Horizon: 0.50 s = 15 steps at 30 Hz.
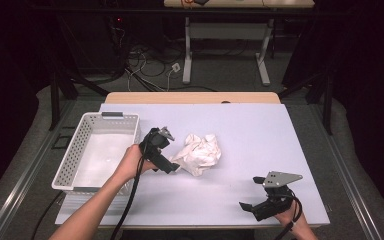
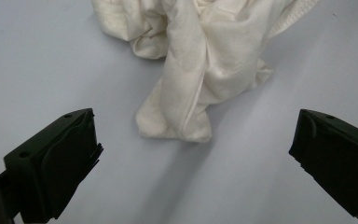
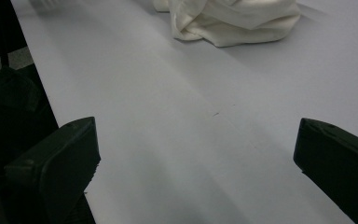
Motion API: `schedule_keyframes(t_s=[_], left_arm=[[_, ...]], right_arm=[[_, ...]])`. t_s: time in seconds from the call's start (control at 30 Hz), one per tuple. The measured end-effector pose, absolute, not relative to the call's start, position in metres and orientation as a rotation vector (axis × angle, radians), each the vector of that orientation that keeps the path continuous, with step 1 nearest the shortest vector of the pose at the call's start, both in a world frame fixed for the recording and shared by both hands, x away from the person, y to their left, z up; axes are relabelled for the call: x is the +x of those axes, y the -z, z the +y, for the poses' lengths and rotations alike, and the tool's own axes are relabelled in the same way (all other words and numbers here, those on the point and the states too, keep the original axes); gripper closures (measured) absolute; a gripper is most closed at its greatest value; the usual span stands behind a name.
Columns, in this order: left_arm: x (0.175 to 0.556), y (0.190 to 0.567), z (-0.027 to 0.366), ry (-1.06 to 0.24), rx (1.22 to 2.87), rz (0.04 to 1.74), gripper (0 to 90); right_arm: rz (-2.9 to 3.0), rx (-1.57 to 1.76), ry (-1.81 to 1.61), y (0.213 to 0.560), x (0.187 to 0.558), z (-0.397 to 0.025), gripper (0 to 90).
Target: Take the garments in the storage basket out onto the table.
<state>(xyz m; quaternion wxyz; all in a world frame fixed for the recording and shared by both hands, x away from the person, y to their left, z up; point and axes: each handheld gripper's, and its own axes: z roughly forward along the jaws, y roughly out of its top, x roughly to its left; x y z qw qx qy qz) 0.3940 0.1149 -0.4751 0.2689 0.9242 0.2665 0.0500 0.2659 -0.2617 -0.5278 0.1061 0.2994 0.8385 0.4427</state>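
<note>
The cloth (image 2: 200,60) runs off the top edge in both gripper views; the basket (image 3: 46,3) is a blurred sliver.

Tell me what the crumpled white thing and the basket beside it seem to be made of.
The cloth looks like soft woven fabric, off-white and matte: it lies in loose folds, and the left gripper view shows a stitched hem. The basket looks like rigid plastic, white and slightly glossy: its walls are a regular grid of small holes under a smooth moulded rim. Neither can be told for certain by sight.
</note>
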Motion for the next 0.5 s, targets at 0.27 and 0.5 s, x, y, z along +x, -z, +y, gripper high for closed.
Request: schedule_keyframes(t_s=[0.27, 0.5], left_arm=[[0.380, 0.477, 0.134, -0.134, 2.464, 0.746, 0.1], [0.366, 0.474, 0.149, -0.156, 2.435, 0.762, 0.2]], right_arm=[[2.470, 0.875, -1.300, 0.528, 0.266, -0.261, 0.0], [2.466, 0.879, -1.301, 0.528, 0.265, -0.262, 0.0]])
